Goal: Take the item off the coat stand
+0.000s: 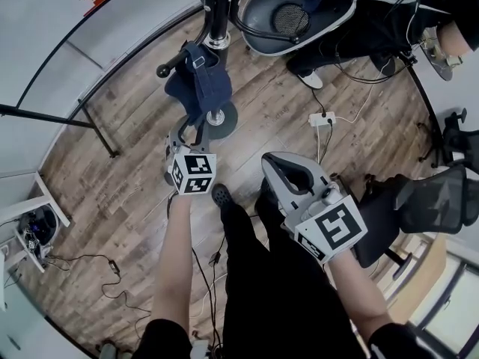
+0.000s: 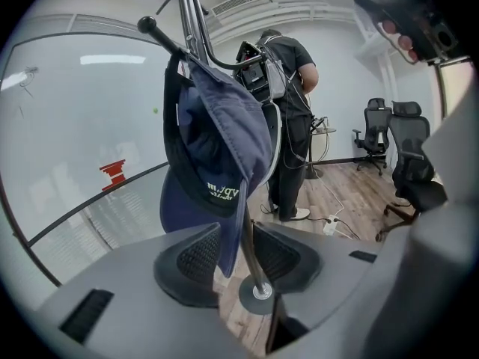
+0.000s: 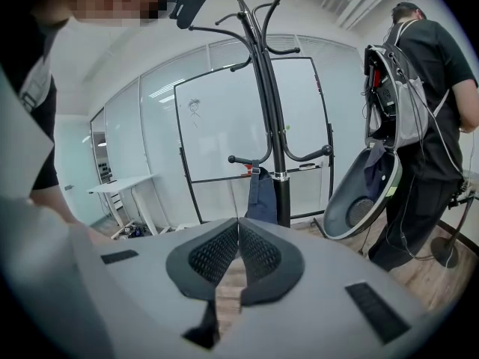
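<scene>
A navy cap (image 1: 196, 81) hangs from a low hook of the black coat stand (image 1: 219, 6). In the left gripper view the cap (image 2: 217, 148) fills the middle, and its lower edge drops between the jaws. My left gripper (image 2: 238, 249) is open around that edge, with the stand's round base (image 2: 262, 290) showing in the gap. From the head view the left gripper (image 1: 185, 137) sits just under the cap. My right gripper (image 1: 278, 163) hangs back to the right, shut on nothing (image 3: 238, 226). It faces the stand (image 3: 273, 126) and the cap (image 3: 262, 197).
Another person (image 2: 288, 88) with a backpack rig stands just beyond the stand. Office chairs (image 1: 426, 200) are at the right. A power strip (image 1: 322, 118) and cables lie on the wood floor. A glass wall (image 2: 75, 126) runs along the left, with a white table (image 3: 123, 185) further off.
</scene>
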### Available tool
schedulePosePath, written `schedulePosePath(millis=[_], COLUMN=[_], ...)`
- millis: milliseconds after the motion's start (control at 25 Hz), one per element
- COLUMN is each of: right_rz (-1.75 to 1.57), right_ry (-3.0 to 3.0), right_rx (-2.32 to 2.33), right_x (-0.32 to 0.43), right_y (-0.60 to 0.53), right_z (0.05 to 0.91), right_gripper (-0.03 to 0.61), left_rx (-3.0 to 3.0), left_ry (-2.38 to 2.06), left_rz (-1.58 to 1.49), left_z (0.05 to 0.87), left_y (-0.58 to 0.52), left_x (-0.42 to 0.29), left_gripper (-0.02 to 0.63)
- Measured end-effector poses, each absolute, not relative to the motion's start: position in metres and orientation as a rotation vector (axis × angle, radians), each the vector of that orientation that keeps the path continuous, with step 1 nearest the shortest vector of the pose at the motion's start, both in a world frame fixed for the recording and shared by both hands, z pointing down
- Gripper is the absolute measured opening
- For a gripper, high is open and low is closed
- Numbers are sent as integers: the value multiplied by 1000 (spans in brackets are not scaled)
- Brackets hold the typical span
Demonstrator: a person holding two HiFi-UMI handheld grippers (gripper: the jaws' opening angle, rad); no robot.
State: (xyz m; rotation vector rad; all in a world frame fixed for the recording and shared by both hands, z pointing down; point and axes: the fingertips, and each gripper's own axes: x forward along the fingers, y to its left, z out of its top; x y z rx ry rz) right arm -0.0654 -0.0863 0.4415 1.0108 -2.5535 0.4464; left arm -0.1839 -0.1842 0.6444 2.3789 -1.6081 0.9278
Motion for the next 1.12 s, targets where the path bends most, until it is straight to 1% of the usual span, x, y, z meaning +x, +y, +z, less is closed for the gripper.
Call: schedulePosePath(millis=[160,400,720,1120], right_rz=[447,450,461,460], right_ry=[-2553,-2556,-2557,-2572], right_rx=[1008,1004,999,1021], right_x=[-65,-65,-66,-68], right_y=[-87,-89,-91,-91], right_z=[440,440,441,436], right_gripper=[31,31,31,31], left_rx=[2380,2370,2414,2414], left_ry=[-1613,-1647,-1637,-1668], left_rz=[949,968,1054,1060], left_z=[646,645,645,639], left_y=[-186,-190,-187,-176], left_x=[-182,-185,-179,-178], left_gripper=[126,51,35,32])
